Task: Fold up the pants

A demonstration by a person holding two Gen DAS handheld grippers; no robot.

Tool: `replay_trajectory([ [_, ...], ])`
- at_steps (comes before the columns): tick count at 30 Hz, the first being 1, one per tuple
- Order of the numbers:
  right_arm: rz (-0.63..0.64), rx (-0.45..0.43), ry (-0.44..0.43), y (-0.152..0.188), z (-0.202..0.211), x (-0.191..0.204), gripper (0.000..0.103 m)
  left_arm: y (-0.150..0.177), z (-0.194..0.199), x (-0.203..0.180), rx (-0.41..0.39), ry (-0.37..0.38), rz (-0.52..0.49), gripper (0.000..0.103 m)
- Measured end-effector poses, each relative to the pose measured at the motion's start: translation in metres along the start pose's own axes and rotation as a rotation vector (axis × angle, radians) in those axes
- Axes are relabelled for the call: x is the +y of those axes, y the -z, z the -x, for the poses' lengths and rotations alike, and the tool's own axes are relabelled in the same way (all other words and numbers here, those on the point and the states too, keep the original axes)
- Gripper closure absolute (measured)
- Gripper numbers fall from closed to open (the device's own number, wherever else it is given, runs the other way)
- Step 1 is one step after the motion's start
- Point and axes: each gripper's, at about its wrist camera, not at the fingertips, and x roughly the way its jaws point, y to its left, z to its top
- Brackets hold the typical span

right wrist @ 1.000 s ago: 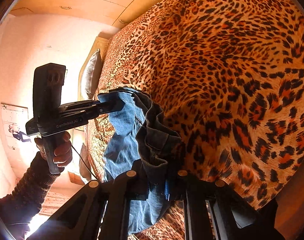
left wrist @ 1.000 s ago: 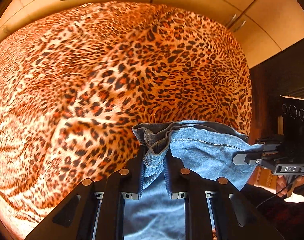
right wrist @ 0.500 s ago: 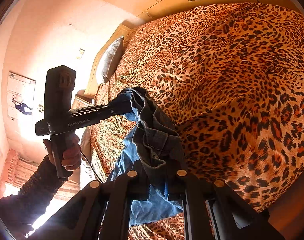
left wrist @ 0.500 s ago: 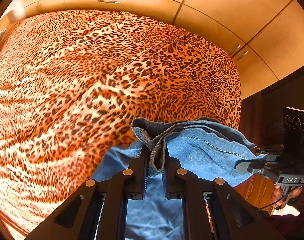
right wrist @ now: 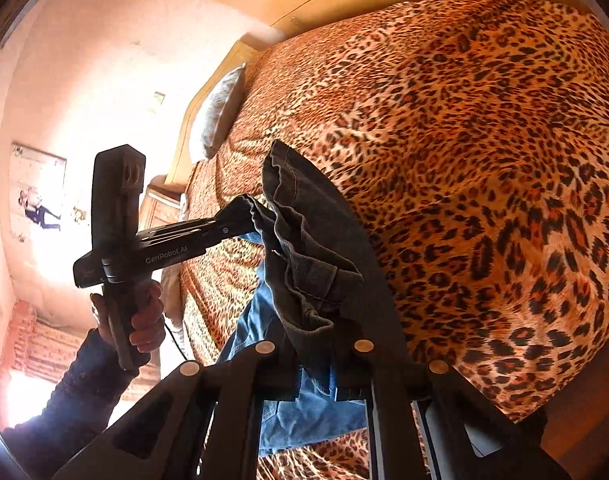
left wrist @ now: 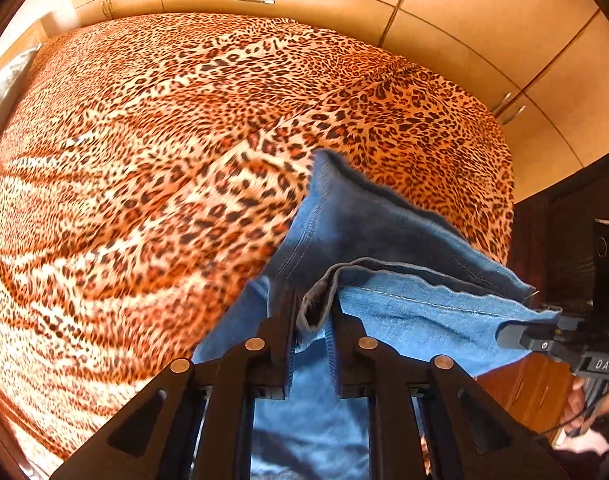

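Blue denim pants (left wrist: 388, 248) hang in the air above a leopard-print bed (left wrist: 144, 160). My left gripper (left wrist: 313, 316) is shut on a bunched edge of the pants. My right gripper (right wrist: 315, 344) is shut on the other corner of the same edge; it also shows at the right of the left wrist view (left wrist: 516, 332). In the right wrist view the pants (right wrist: 304, 256) look dark and stretch from my fingers to the left gripper (right wrist: 244, 210). A pant leg flares up and forward over the bed; the rest hangs below, out of sight.
Beige wardrobe doors (left wrist: 464, 8) stand behind the bed. A grey pillow (right wrist: 220, 116) leans on the wooden headboard (right wrist: 208, 92). A dark wooden cabinet (left wrist: 560, 240) is at the right. A pink wall with a picture (right wrist: 36, 192) is at the left.
Both grippers rose and tilted up, so more wardrobe shows. The pants swung forward, and a leg billowed out over the bed. Both grips held.
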Motion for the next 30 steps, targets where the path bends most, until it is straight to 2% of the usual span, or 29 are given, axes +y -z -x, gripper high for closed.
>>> replay_trajectory([
  [2, -0.066, -0.011, 0.012, -0.006, 0.001, -0.025, 0.095, -0.014, -0.016, -0.013, 0.025, -0.016, -0.046, 0.085],
  [3, -0.100, -0.018, 0.017, -0.007, 0.001, -0.037, 0.095, -0.020, -0.025, -0.018, 0.044, -0.028, -0.082, 0.078],
  [4, -0.134, -0.020, 0.018, -0.009, 0.000, -0.051, 0.095, -0.027, -0.034, -0.022, 0.061, -0.052, -0.118, 0.066],
  [6, -0.177, -0.025, 0.024, -0.010, -0.003, -0.070, 0.095, -0.040, -0.050, -0.026, 0.089, -0.080, -0.180, 0.055],
  [10, -0.256, -0.045, 0.015, -0.011, -0.004, -0.104, 0.095, -0.072, -0.080, -0.033, 0.158, -0.055, -0.226, 0.035],
  [13, -0.364, -0.053, 0.011, -0.011, -0.004, -0.136, 0.095, -0.086, -0.107, -0.038, 0.209, -0.112, -0.313, 0.035],
  [15, -0.408, -0.043, -0.030, -0.008, -0.007, -0.150, 0.094, -0.091, -0.121, -0.044, 0.239, -0.141, -0.379, 0.034],
  [17, -0.406, -0.038, -0.048, -0.007, -0.008, -0.152, 0.090, -0.095, -0.136, -0.047, 0.273, -0.137, -0.406, 0.034],
  [21, -0.417, -0.021, -0.072, -0.007, -0.011, -0.156, 0.090, -0.108, -0.161, -0.044, 0.299, -0.119, -0.403, 0.027],
  [25, -0.429, -0.010, -0.089, -0.007, -0.011, -0.160, 0.090, -0.120, -0.165, -0.043, 0.274, -0.091, -0.410, 0.024],
  [28, -0.428, -0.006, -0.091, -0.012, -0.014, -0.166, 0.090, -0.125, -0.160, -0.046, 0.225, -0.134, -0.471, 0.024],
  [30, -0.434, -0.005, -0.095, -0.014, -0.016, -0.169, 0.090, -0.124, -0.163, -0.047, 0.242, -0.134, -0.504, 0.024],
])
